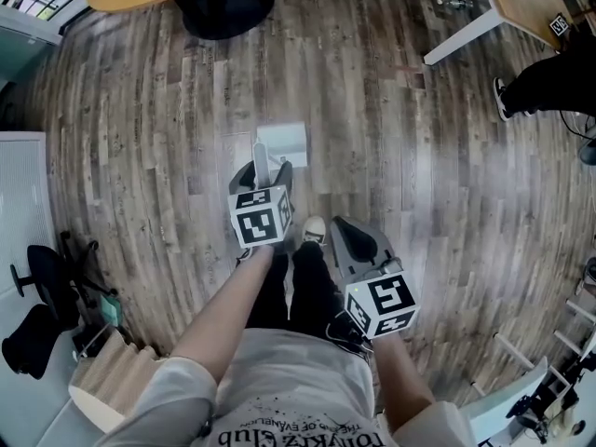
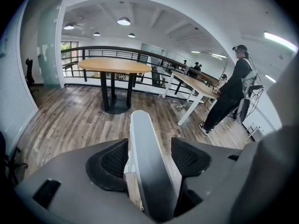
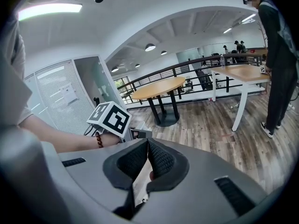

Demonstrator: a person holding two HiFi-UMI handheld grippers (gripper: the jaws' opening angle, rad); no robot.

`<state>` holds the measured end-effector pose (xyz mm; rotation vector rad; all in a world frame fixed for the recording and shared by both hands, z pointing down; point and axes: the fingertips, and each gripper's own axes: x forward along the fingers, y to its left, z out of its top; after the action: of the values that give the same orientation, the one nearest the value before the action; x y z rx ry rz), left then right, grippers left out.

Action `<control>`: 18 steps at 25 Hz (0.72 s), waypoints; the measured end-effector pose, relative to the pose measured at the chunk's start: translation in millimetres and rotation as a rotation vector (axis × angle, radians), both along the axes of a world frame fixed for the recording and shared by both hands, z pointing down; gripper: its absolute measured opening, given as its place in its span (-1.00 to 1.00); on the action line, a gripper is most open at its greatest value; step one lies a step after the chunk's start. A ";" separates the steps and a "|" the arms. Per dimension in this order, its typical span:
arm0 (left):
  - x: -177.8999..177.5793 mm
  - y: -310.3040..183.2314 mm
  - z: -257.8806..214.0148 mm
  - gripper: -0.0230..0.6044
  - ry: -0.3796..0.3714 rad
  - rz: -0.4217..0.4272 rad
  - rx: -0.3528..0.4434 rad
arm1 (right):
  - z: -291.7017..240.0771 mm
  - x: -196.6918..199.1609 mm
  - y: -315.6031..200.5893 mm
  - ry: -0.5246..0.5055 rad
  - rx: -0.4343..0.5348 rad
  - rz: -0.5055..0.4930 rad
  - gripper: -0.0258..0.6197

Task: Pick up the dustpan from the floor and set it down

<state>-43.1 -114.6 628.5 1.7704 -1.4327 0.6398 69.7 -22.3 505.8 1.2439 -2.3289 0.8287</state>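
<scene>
The dustpan's pale grey pan [image 1: 284,143] lies on the wooden floor just ahead of my feet. Its long grey handle [image 1: 262,163] rises between the jaws of my left gripper [image 1: 264,171]. In the left gripper view the handle [image 2: 147,167] runs up the middle, and the black pads [image 2: 107,164] stand wide on both sides with a gap to it, so the gripper is open. My right gripper [image 1: 341,225] hangs to the right beside my shoe. Its pads [image 3: 161,160] meet at the tips with nothing between them.
A round wooden table on a black base [image 1: 223,3] stands ahead, and a white-legged desk [image 1: 461,35] is at the far right. A person in dark clothes [image 1: 545,87] stands by that desk. A black office chair [image 1: 37,305] and a pale stepped block [image 1: 102,371] sit at my left.
</scene>
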 end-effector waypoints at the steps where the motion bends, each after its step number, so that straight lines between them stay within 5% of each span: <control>1: 0.3 -0.2 3.3 0.04 0.006 -0.006 -0.012 | 2.0 0.8 0.4 -0.004 -0.006 0.004 -0.84; 5: 0.9 -0.3 14.7 -0.02 0.016 -0.013 -0.058 | 8.0 2.6 1.1 -0.014 -0.024 0.011 -0.84; 11: -15.0 -8.8 9.9 -0.56 -0.119 -0.045 -0.012 | 11.2 5.7 -1.6 -0.017 -0.028 0.011 -0.84; 18: -19.9 -5.8 8.9 -0.64 -0.135 -0.081 -0.001 | 12.2 6.5 1.1 -0.019 -0.027 0.007 -0.84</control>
<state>-63.0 -120.4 637.4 1.6863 -1.5862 0.7289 76.2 -21.2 517.9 1.2393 -2.3219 0.8756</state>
